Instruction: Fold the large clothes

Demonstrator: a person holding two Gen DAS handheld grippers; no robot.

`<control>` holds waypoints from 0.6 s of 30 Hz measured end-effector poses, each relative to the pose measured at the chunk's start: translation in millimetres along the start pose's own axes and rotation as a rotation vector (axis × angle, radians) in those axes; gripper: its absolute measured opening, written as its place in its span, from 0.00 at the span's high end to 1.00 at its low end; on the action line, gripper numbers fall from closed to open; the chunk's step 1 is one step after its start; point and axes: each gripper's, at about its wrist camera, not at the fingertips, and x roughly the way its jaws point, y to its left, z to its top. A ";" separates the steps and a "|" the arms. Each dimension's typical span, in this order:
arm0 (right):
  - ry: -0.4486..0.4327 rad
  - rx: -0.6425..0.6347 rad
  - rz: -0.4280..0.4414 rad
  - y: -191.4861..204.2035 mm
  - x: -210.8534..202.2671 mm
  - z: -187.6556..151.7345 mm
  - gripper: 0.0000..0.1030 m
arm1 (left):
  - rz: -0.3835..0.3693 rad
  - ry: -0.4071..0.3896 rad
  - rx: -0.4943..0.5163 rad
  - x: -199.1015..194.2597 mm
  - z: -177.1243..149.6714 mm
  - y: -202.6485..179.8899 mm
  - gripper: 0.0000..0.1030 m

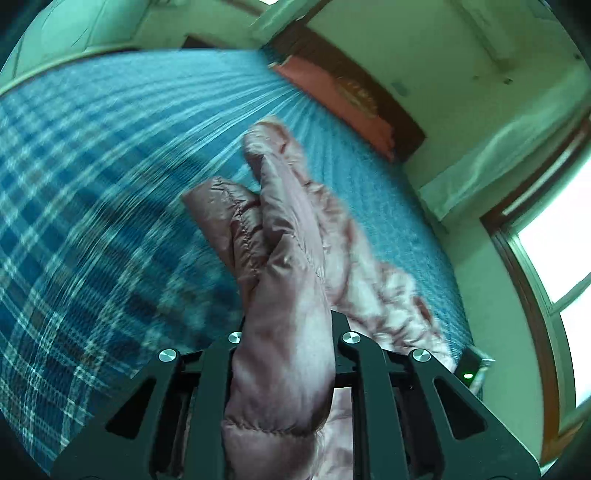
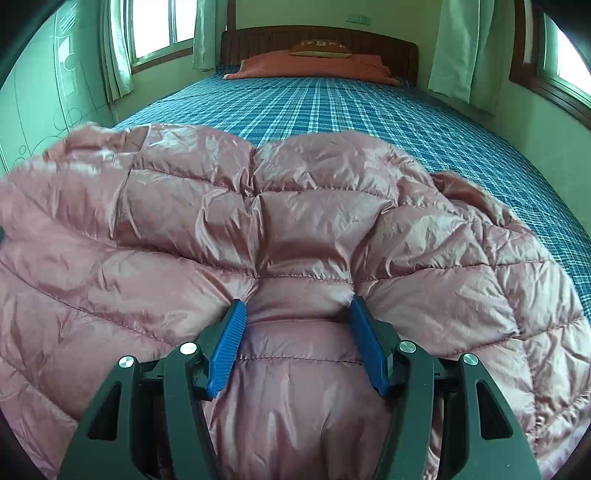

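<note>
A large pink quilted down jacket [image 2: 295, 229] lies spread on the blue plaid bed [image 2: 332, 107]. My right gripper [image 2: 295, 314] is closed on a thick fold of the jacket, its blue pads [image 2: 229, 343] pressing in from both sides. In the left wrist view my left gripper [image 1: 284, 332] is shut on another part of the jacket [image 1: 284, 229], which hangs lifted above the bed [image 1: 92, 184]; the fabric hides the fingertips. That view is motion-blurred.
An orange pillow [image 2: 314, 66] and a small brown cushion [image 2: 319, 48] lie at the wooden headboard [image 2: 317, 35]. Curtained windows [image 2: 159, 29] flank the bed. A wall [image 2: 37, 92] runs close along the bed's left side.
</note>
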 end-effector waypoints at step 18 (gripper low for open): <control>-0.086 0.184 -0.141 -173.9 -92.8 -20.2 0.43 | -0.033 0.087 0.316 51.5 -49.2 -213.4 0.85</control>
